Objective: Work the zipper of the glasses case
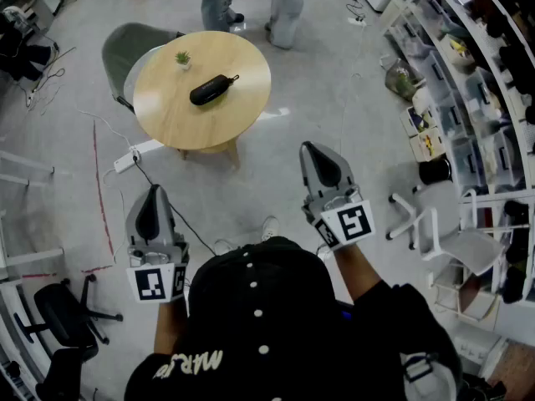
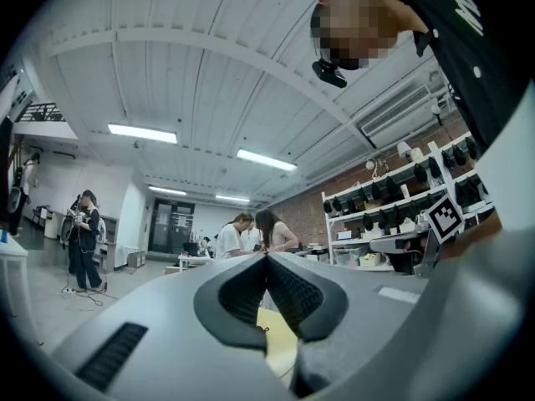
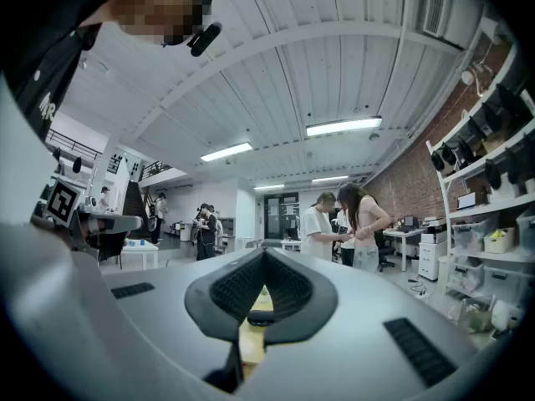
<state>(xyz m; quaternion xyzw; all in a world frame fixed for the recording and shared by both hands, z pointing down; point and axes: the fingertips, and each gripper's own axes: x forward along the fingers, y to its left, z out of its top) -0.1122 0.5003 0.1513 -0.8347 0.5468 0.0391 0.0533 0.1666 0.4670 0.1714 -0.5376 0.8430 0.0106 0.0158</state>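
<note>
Plainly no work has begun: the left gripper [image 1: 154,192] and right gripper [image 1: 313,150], both closed and empty, point toward the table [image 1: 167,119], probably readied for the approach. The case [image 1: 213,89] lies there, zipped, well ahead.

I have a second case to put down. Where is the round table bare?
The round table is mostly bare. There is a broad patch between the glasses case and the near rim, and another from the case to the right-hand rim. It is tightest at the far left, where the small potted plant stands close to the case.
</note>
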